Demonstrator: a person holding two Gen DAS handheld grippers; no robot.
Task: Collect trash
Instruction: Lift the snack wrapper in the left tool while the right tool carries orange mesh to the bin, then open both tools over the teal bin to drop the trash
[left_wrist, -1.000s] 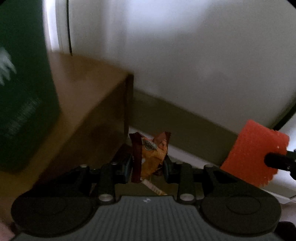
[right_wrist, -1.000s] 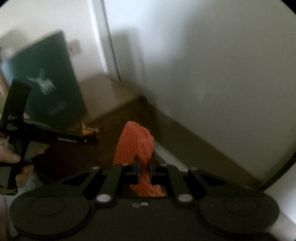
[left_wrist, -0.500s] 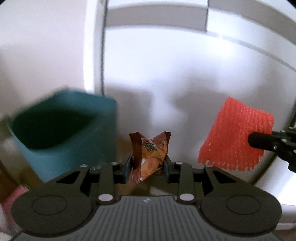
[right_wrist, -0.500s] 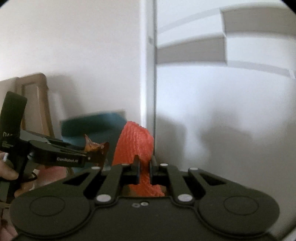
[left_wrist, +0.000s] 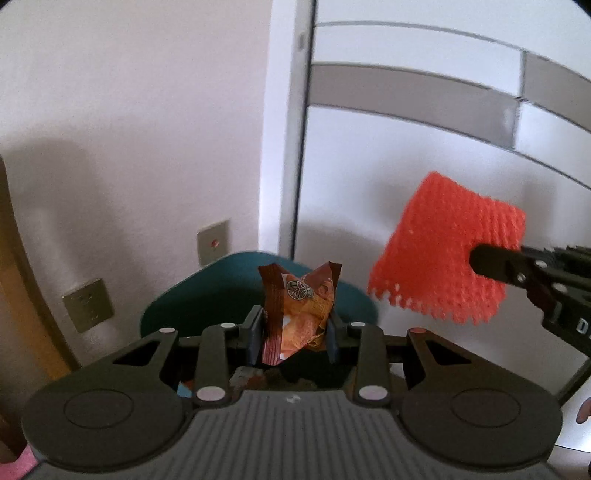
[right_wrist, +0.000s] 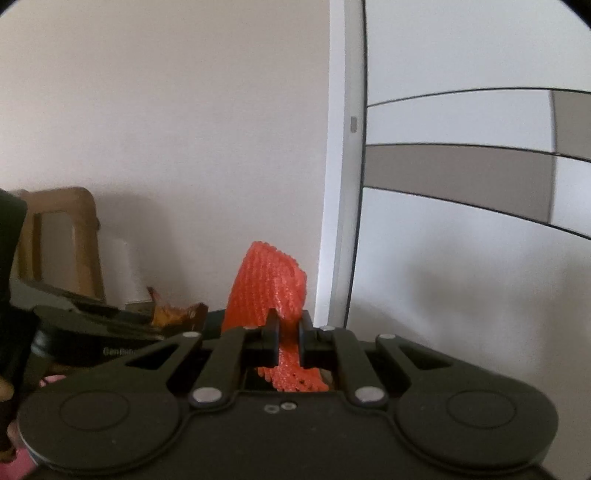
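white wall behind; left hand-held gripper (left_wrist: 294, 328) clamps wrapper (left_wrist: 297, 314), right (right_wrist: 289, 338) foam net (right_wrist: 271, 291).

Count: 1 snack wrapper (left_wrist: 297, 314) in left tongs (left_wrist: 293, 328), 1 red foam net (right_wrist: 273, 291) in right tongs (right_wrist: 288, 341), 1 teal bin (left_wrist: 207, 291) beyond left tongs, 2 wall plates (left_wrist: 88, 304).

A room in a home: plain white wall (left_wrist: 129, 110) with switch plates (left_wrist: 88, 310), a white-and-grey panelled wardrobe door (left_wrist: 424, 129), a wooden chair frame (right_wrist: 62, 236), a teal bin (left_wrist: 207, 291)
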